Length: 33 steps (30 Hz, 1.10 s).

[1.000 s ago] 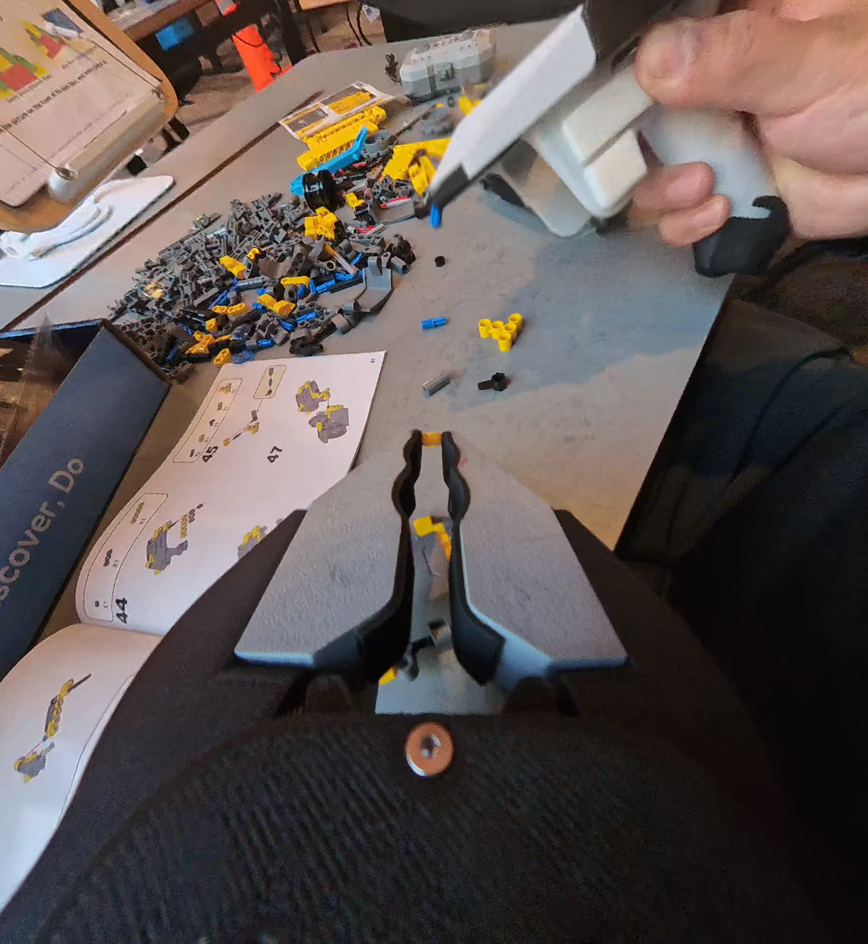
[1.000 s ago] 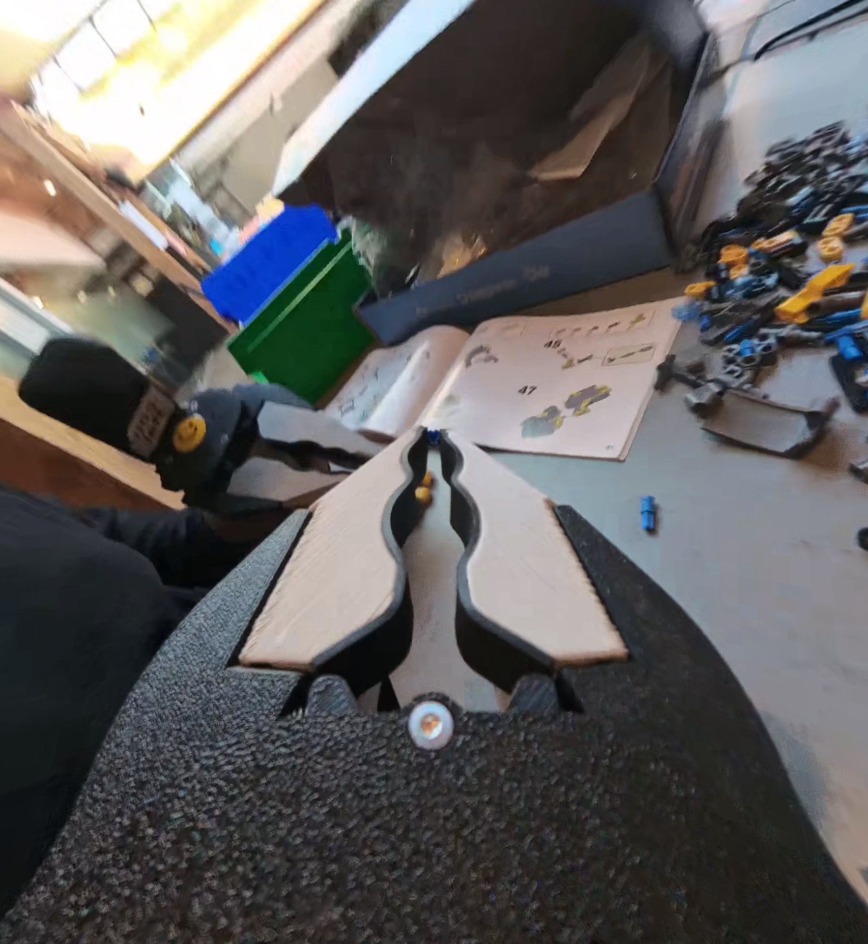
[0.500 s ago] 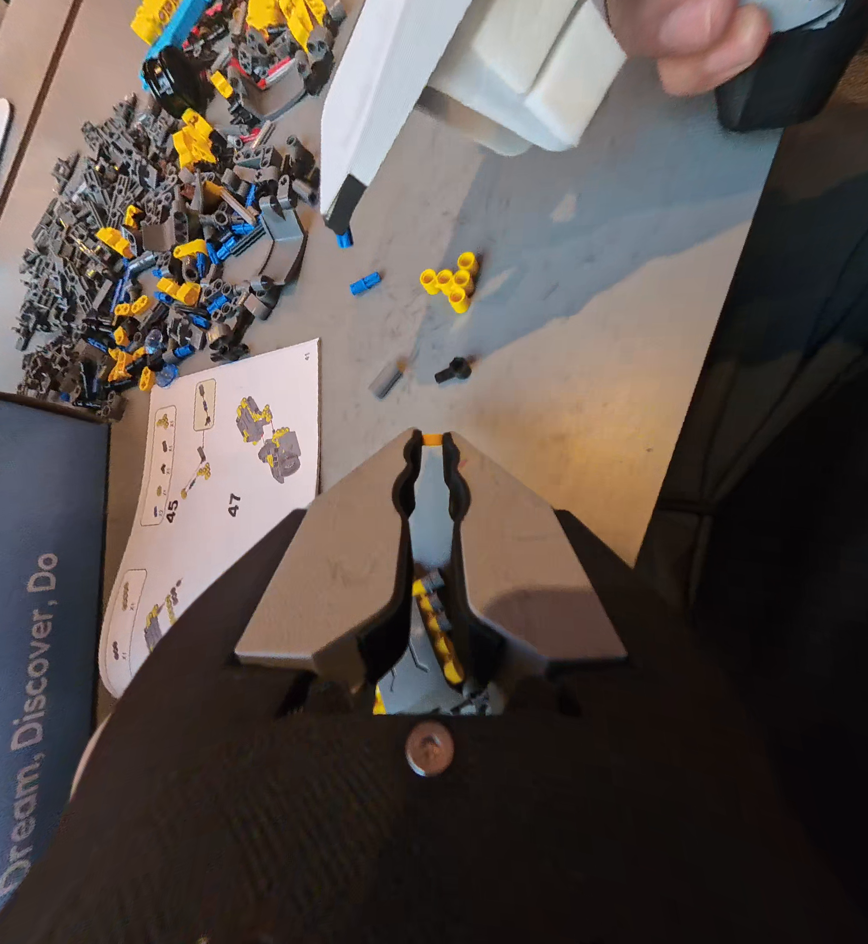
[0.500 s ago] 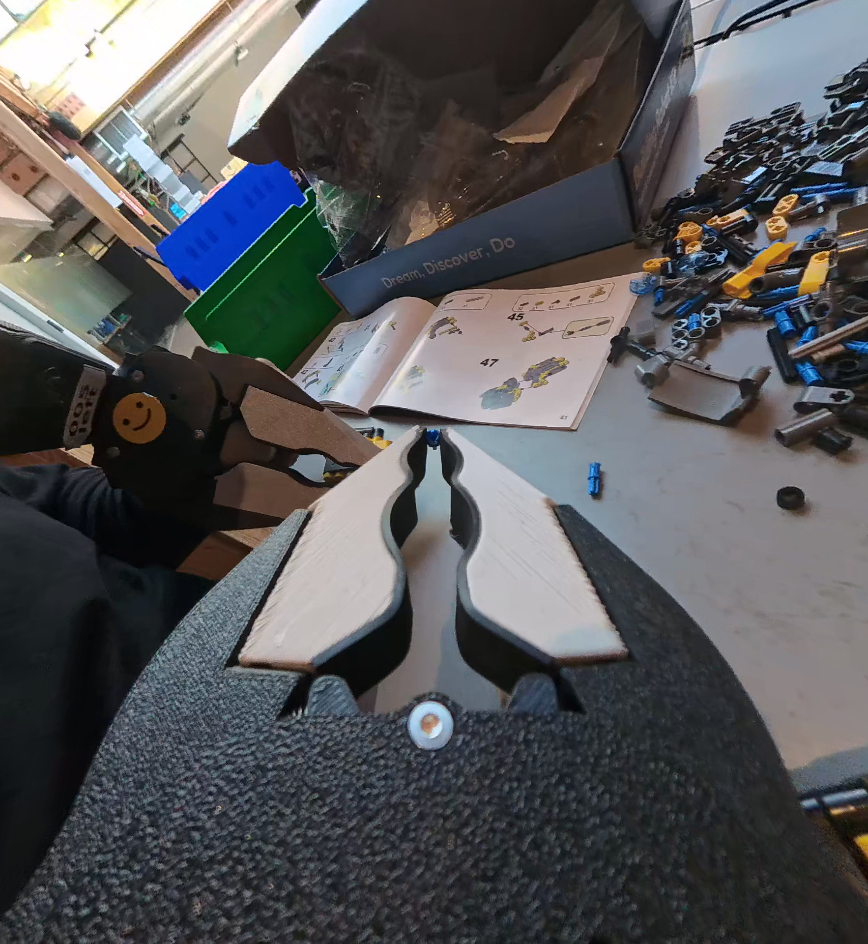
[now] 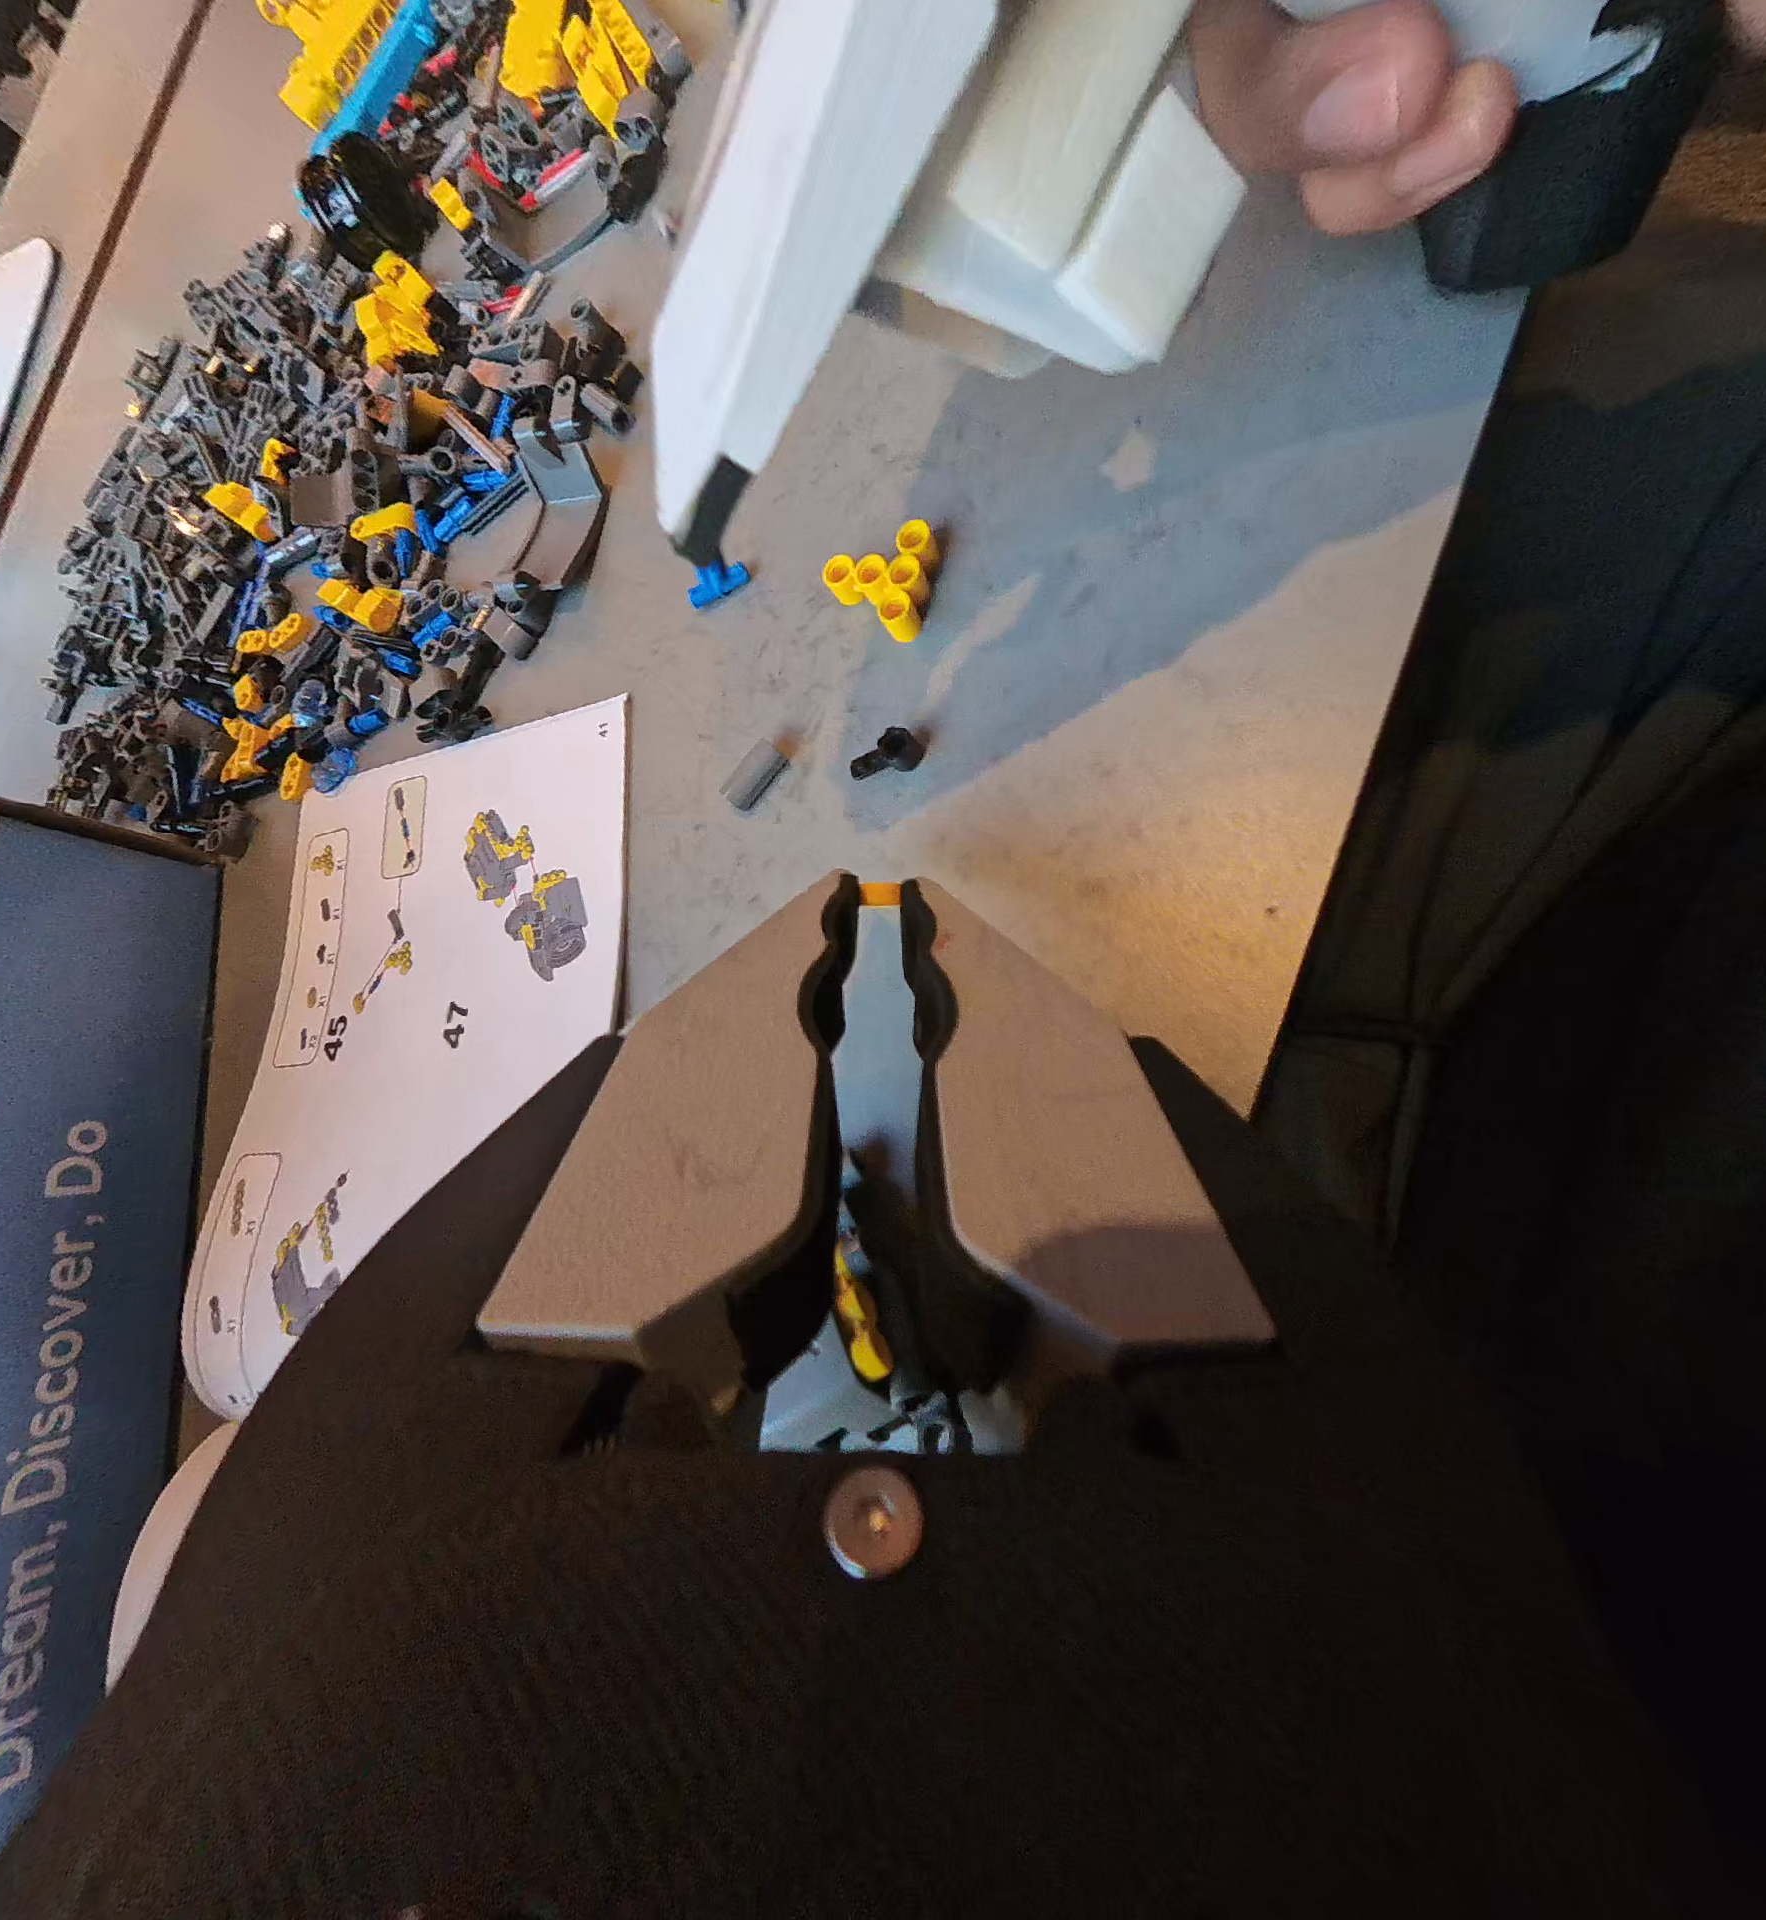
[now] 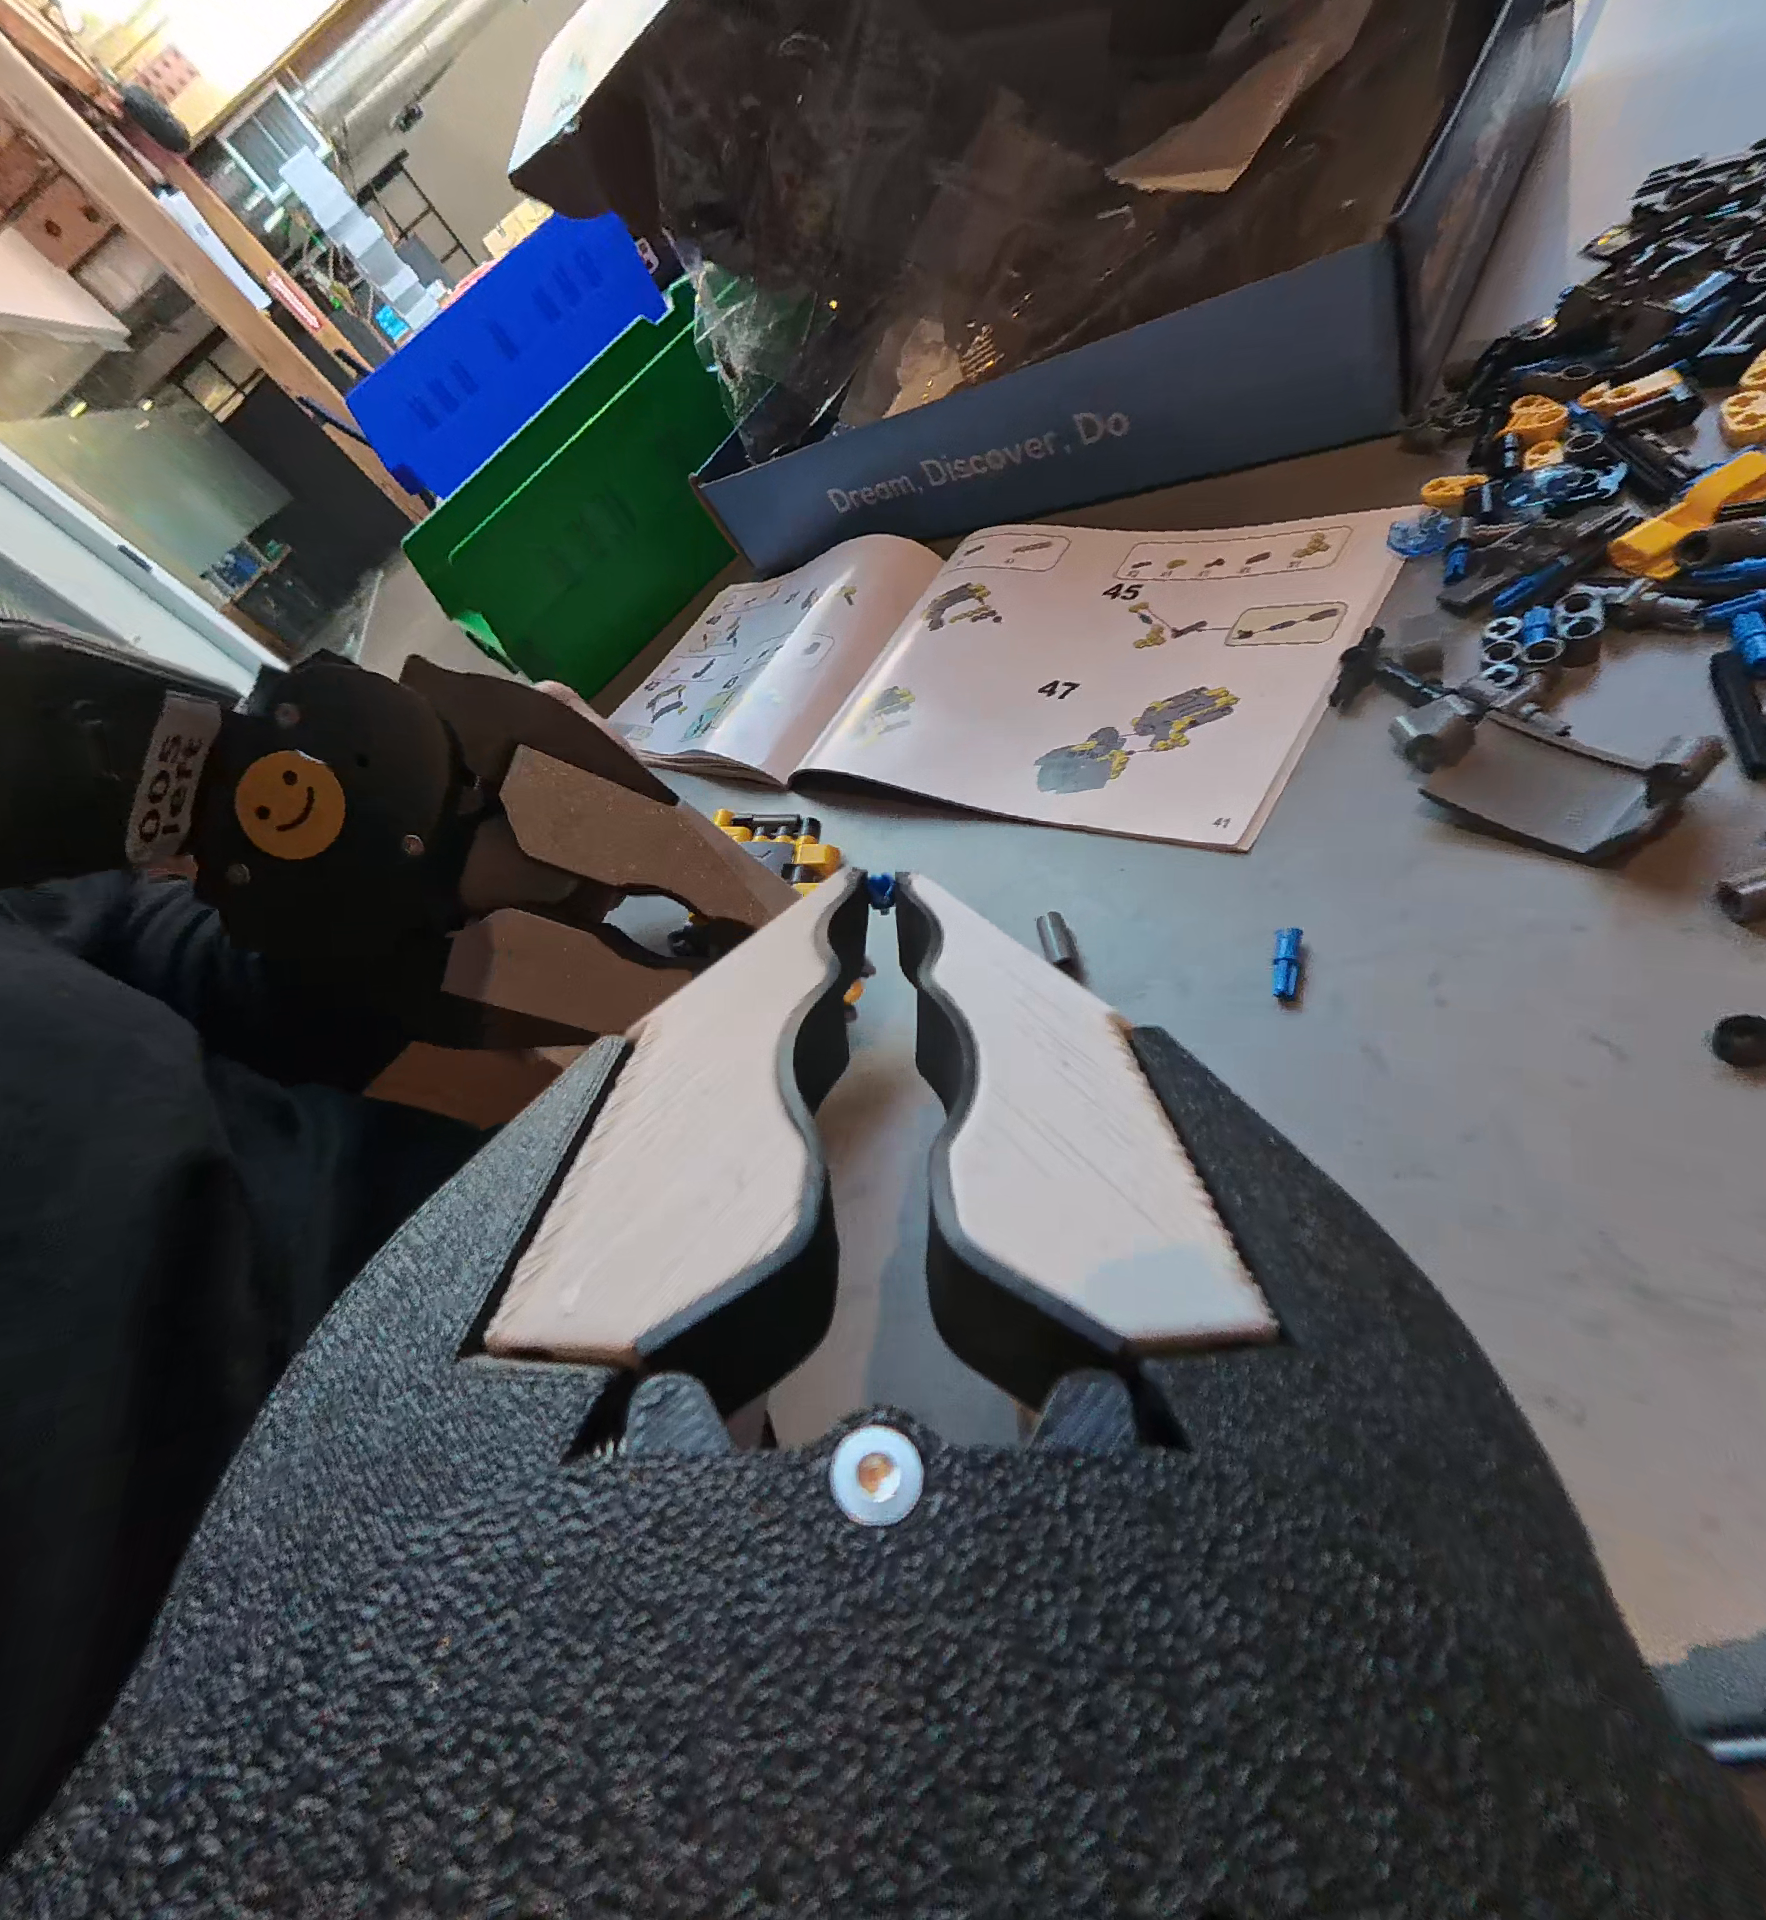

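while the left gripper (image 5: 877,896) hangs over the near edge of the grey table (image 5: 1118,665), its two fingers are pressed in on a small yellow-and-grey brick assembly (image 5: 858,1320); a yellow end of it shows right at the fingertips and more yellow sits deep between the fingers. from the right wrist view the same assembly (image 6: 785,844) pokes out as yellow and black pieces beyond that gripper's tips.

the right gripper (image 6: 881,891), held by a bare hand (image 5: 1378,114), has its tips pinched on a small blue pin (image 6: 880,888). from the left wrist view that blue pin (image 5: 715,582) hangs at the end of the white fingers, close above the tabletop, though i can't quite tell if it touches the surface. just beside it lies a yellow cluster of tubes (image 5: 884,577), and nearer the left gripper a short grey sleeve (image 5: 759,771) and a black pin (image 5: 884,750) lie apart from each other. a second loose blue pin (image 6: 1286,961) and a black ring (image 6: 1748,1039) lie to the right of the right gripper.

an open instruction booklet (image 5: 443,966) lies flat left of the grippers, with a dark blue box (image 6: 1066,447) behind it and a heap of grey, black, blue and yellow pieces (image 5: 318,540) spread beyond. blue and green bins (image 6: 546,436) stand off the table's far side.
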Motion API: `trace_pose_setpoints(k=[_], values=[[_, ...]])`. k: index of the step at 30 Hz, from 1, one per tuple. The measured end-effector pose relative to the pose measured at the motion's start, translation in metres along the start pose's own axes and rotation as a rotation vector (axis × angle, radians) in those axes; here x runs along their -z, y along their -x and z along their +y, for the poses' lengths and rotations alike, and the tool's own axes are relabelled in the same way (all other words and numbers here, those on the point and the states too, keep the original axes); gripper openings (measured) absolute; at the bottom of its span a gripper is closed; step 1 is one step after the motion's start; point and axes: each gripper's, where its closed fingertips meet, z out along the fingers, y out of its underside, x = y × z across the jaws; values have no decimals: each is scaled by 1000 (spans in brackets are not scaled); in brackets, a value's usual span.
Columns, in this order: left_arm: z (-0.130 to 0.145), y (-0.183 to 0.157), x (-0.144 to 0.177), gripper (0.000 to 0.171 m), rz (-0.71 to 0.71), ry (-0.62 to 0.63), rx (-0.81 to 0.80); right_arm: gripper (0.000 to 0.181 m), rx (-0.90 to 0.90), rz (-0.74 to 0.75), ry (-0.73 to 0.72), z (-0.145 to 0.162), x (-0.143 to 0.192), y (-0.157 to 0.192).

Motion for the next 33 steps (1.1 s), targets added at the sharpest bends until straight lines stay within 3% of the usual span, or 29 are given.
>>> trace_pose_setpoints(k=[6,21,27,33], values=[[-9,2,9,5,-17,-97,48,3,3,-31,53,8,-7,7],[6,-12,-5,5,45,40,21,3,-19,-18,31,4,-4,1],[2,-15,-3,22,89,18,83,3,-10,15,3,0,1,-5],[0,-11,6,26,107,-5,125,3,18,61,-13,-2,6,-11]])
